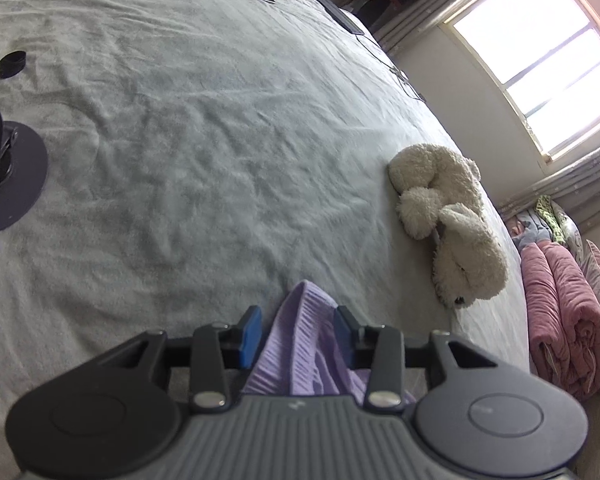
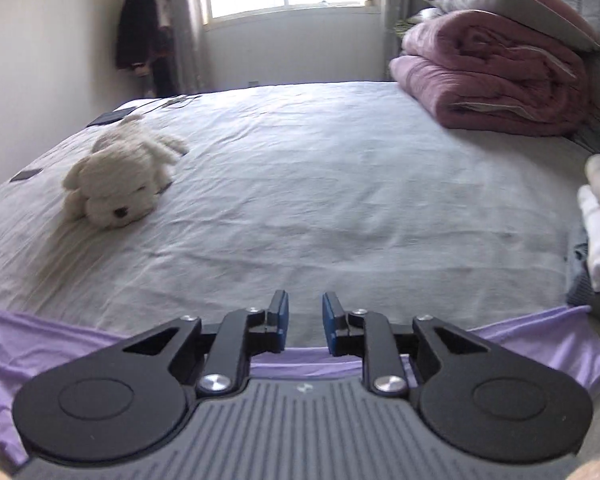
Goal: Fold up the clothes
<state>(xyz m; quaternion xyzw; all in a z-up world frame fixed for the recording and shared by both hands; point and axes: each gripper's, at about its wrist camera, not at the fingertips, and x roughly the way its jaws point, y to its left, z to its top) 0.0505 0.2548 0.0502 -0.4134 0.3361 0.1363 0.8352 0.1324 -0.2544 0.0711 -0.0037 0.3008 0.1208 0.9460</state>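
lilac shirt (image 1: pixel 300 344) bunches between the spread left gripper (image 1: pixel 298 330) fingers, right gripper (image 2: pixel 303 320) spread too, holding nothing, over the bed (image 2: pixel 300 200).

1. The garment (image 1: pixel 300 344) is pale lilac with a fine ribbed stripe; in the right wrist view it (image 2: pixel 540 344) looks plain lilac.
2. The left gripper (image 1: pixel 296 332) and right gripper (image 2: pixel 305 320) have black arms, blue finger pads and grey ridged bodies.
3. The bedsheet (image 1: pixel 220 140) is plain whitish-grey.
4. The plush toy (image 1: pixel 448 216) at 3 o'clock is cream, with a dark nose in the right wrist view.
5. The folded quilt (image 2: pixel 496 80) at 1 o'clock is dusty pink.
6. The round pad (image 1: pixel 24 176) at 9 o'clock is dark grey.
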